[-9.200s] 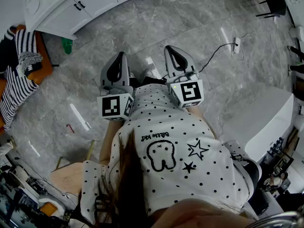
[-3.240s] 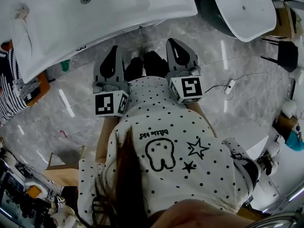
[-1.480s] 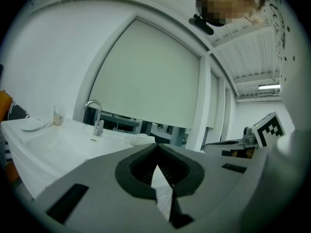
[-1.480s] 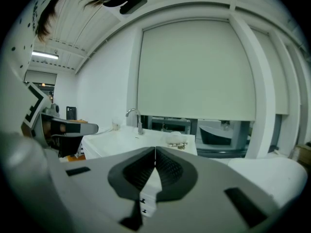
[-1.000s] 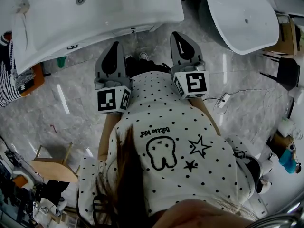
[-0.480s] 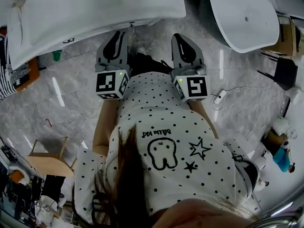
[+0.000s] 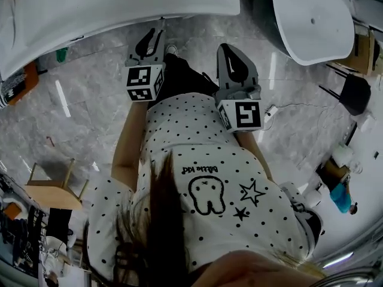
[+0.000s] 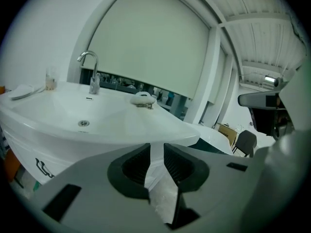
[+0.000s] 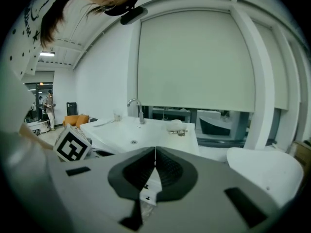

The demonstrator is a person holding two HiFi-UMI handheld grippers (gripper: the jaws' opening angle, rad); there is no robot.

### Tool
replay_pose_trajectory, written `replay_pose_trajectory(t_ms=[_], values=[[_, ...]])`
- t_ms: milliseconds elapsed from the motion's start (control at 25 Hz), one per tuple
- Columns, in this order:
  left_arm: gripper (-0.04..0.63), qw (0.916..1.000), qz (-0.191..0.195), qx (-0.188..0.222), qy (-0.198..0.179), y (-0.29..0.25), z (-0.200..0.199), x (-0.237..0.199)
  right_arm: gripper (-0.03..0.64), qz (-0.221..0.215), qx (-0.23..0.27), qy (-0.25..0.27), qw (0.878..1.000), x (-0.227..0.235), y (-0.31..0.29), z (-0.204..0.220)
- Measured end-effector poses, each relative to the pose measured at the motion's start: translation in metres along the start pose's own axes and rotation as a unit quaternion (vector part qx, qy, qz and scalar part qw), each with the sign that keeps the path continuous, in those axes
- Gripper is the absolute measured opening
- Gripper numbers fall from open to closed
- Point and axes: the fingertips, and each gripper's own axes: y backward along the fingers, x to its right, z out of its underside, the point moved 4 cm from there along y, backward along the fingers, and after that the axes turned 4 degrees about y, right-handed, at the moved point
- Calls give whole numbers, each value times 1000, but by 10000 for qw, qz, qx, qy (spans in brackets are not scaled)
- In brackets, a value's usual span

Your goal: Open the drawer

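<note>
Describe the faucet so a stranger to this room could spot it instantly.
Find the white basin under the big blind. On its back rim stands the chrome faucet. It alone rises in a hooked spout; the glass left of it and the pale object right sit low.

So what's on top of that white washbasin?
A chrome faucet, a small cup, a flat white thing at the left corner and a small white object at the right. The left tool, its empty jaws just opening, covers part of the basin front.
</note>
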Motion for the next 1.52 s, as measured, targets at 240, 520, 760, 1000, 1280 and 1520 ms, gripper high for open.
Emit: replay_pose_trajectory(t_ms=[240, 520, 760, 1000, 1280, 1520], values=[[84, 9995, -186, -255, 101, -37, 32, -12, 15, -151, -40, -4, 9999, -9, -8, 5], [84, 9960, -415, -727, 325, -95, 91, -35, 15, -192, -310, -132, 9992, -13, -15, 27], [108, 9920, -371, -1185, 211, -139, 132, -54, 15, -173, -492, -174, 9985, -13, -18, 37], [121, 9868, -639, -1442, 374, -161, 162, -71, 15, -147, -655, -191, 9976, -14, -17, 45], [141, 9836, -883, -1536, 327, -191, 189, -88, 15, -128, -887, -262, 9956, -16, -22, 59], [151, 9816, -1100, -1507, 412, -208, 198, -103, 14, -77, -1074, -332, 9936, -15, -26, 74]])
